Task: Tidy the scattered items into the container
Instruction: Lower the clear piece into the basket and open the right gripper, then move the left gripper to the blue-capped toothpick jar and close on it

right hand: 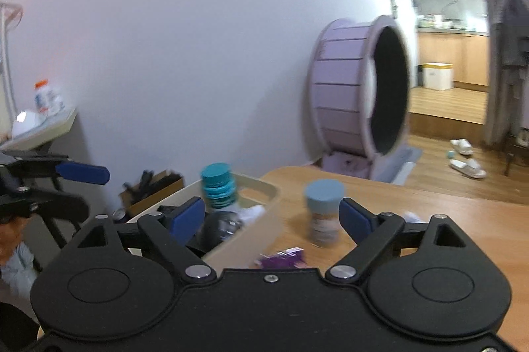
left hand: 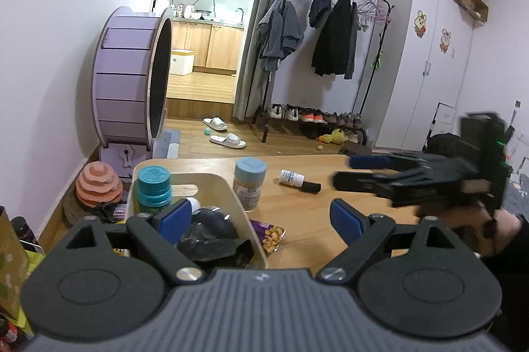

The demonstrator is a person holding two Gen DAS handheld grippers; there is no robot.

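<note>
On the wooden table (left hand: 297,203), a cream bin (left hand: 218,186) at the left claw's (left hand: 261,216) eleven o'clock already holds teal-lidded tubs (left hand: 153,186) and a black wrapped object (left hand: 211,236). Both claws stand spread and empty; the right claw (right hand: 272,216) hangs over the bin's near corner, so the step in hand looks like a drop-off just finished. Left out are a blue-lidded jar (left hand: 249,185), upright just beside the bin, a purple snack packet (left hand: 269,238) at the bin's foot, and a small white bottle (left hand: 299,181) at one o'clock. That bottle lies flat, long axis running nine to three, black cap toward three. Next move: close across its short width.
</note>
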